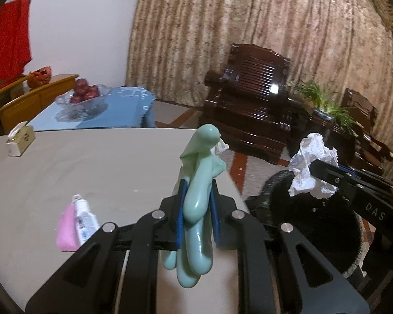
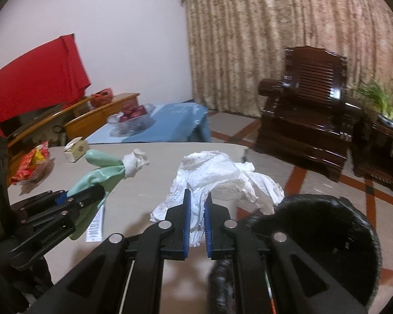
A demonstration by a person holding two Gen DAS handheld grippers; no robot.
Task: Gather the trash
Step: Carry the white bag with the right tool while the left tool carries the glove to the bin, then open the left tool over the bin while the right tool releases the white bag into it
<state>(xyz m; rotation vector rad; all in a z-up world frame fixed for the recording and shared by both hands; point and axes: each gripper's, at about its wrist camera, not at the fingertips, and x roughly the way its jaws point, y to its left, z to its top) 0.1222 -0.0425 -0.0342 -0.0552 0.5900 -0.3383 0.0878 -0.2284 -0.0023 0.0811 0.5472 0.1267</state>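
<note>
My left gripper (image 1: 196, 196) is shut on a pale green rubber glove (image 1: 200, 183) and holds it above the beige table (image 1: 104, 162); the glove also shows in the right wrist view (image 2: 102, 172) with a white wad at its tip. My right gripper (image 2: 197, 198) is shut on a crumpled white tissue (image 2: 222, 178), seen in the left wrist view (image 1: 311, 167) held over a black trash bin (image 1: 314, 225). The bin (image 2: 327, 230) stands beside the table's right edge.
On the table lie a pink pouch with a white tube (image 1: 76, 222), a tissue box (image 1: 21, 141) and a red snack packet (image 2: 31, 164). Behind are a blue-covered table with a fruit bowl (image 1: 83, 96), a dark wooden armchair (image 1: 249, 104) and plants (image 1: 325, 104).
</note>
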